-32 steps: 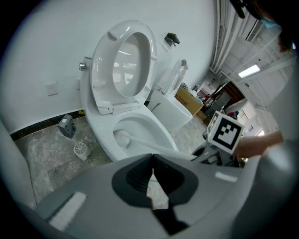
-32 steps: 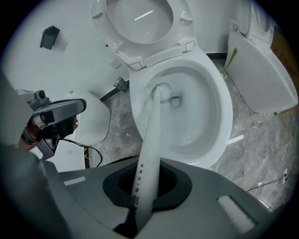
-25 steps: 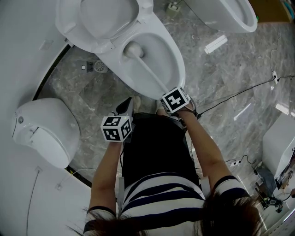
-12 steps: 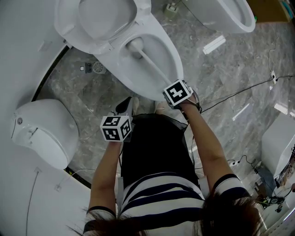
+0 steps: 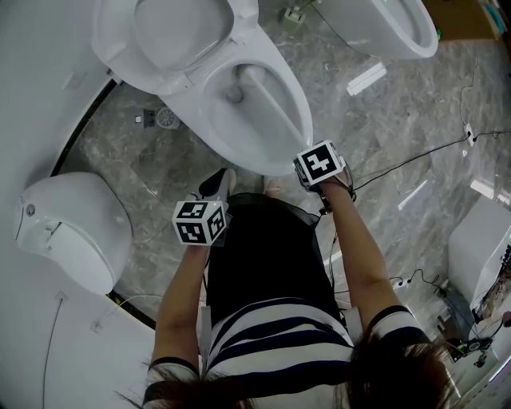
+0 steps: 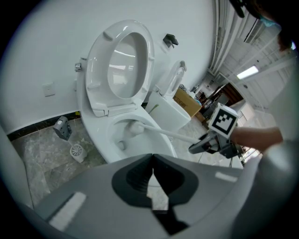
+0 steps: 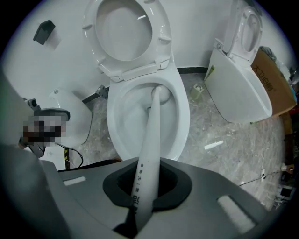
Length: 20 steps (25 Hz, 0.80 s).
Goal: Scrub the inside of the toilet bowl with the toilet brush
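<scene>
- Stands at the front of the toilet bowl [image 7: 183,123] on a grey marbled floor [image 5: 399,120], with the seat and lid [image 5: 172,32] tipped up against the white wall.
- Pinches the white handle of the toilet brush [image 7: 148,140] in the right hand-held gripper [image 7: 142,205], jaws pressed onto the shaft from both sides, close to the handle's near end.
- Slants the brush over the near rim and down into the bowl, with the brush head [image 6: 135,127] low inside toward the back, just beside the drain opening.
- Holds the left hand-held gripper [image 6: 153,184] apart from the bowl, off its front left side and pointed toward it, jaws pressed together with nothing between them.
- Places the right marker cube [image 5: 321,164] just past the bowl's front rim in the head view, and the left marker cube [image 5: 200,221] nearer the body, beside the black garment [image 5: 263,272].
- Shares the room with a second toilet [image 5: 391,24] off to the right, a third white toilet [image 5: 72,224] to the left, a round drain cover [image 5: 168,117] on the floor near the bowl's base, thin cables [image 5: 415,160] across the floor, and a cardboard box [image 7: 273,81] behind the second toilet.
</scene>
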Motion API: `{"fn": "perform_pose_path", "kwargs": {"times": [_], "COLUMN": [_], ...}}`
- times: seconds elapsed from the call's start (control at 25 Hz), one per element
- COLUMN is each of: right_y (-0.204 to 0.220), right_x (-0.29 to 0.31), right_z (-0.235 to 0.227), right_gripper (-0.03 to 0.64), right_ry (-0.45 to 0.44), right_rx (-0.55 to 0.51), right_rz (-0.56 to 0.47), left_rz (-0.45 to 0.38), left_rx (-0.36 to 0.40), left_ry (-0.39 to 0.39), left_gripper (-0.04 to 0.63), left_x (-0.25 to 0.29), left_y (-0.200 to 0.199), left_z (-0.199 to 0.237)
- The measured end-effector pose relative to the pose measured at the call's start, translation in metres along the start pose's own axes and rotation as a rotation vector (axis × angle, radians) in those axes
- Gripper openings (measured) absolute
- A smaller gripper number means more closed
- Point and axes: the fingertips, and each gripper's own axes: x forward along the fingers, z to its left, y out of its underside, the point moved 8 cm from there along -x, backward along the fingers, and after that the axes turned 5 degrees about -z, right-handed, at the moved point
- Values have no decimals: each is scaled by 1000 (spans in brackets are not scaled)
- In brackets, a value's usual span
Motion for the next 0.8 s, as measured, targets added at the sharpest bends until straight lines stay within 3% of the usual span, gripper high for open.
{"fn": "perform_pose_path", "kwargs": {"times": [0.44,0.8], "right_y": [39,63], "right_x": [-19,-37], "right_z": [-4,-7], "right_gripper": [23,23], "right_ry": [26,59], "right_rx": [88,41], "right_rz": [41,119], "left_rz": [-2,5], "left_rx": [-12,-17], "left_ry": [0,7], "left_gripper": [0,0], "left_x": [-2,-1], "left_y": [0,2], "left_z": [-1,-2]}}
